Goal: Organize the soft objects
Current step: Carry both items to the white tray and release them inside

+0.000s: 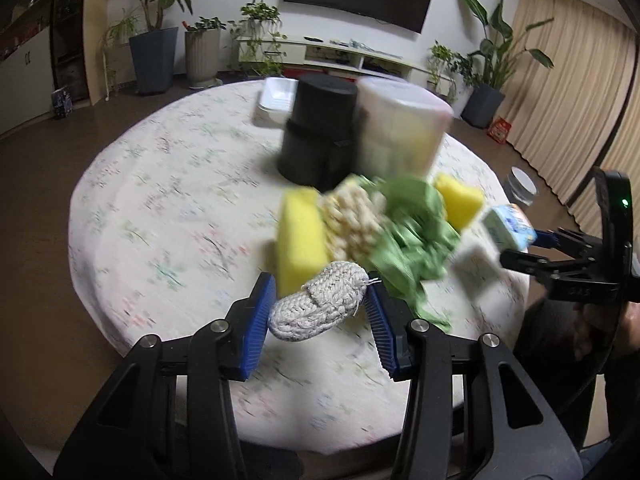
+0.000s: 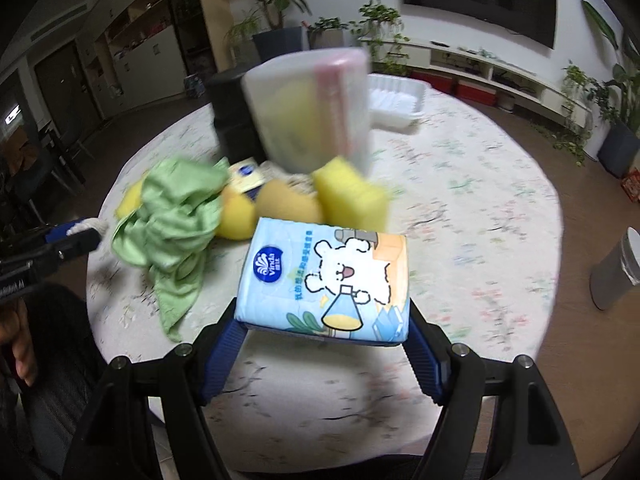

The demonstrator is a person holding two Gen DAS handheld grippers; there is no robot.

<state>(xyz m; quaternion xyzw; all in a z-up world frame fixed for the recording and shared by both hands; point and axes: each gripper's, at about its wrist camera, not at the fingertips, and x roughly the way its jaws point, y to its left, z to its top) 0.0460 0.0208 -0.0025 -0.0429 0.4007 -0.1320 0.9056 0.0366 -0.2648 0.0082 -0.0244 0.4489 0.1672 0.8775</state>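
Left gripper (image 1: 320,312) clamped a knitted white roll (image 1: 318,305) above the table (image 1: 160,208); right gripper (image 2: 326,344) held a tissue pack (image 2: 324,280). Green cloth (image 2: 176,216) and sponges (image 2: 352,196) remained unsorted beside the partly filled clear bin (image 2: 308,108).

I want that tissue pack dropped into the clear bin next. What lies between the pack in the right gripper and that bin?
The tissue pack is clamped in the right gripper. Between it and the clear bin on the table lie a yellow sponge and round yellow pieces, so going over them looks safest.
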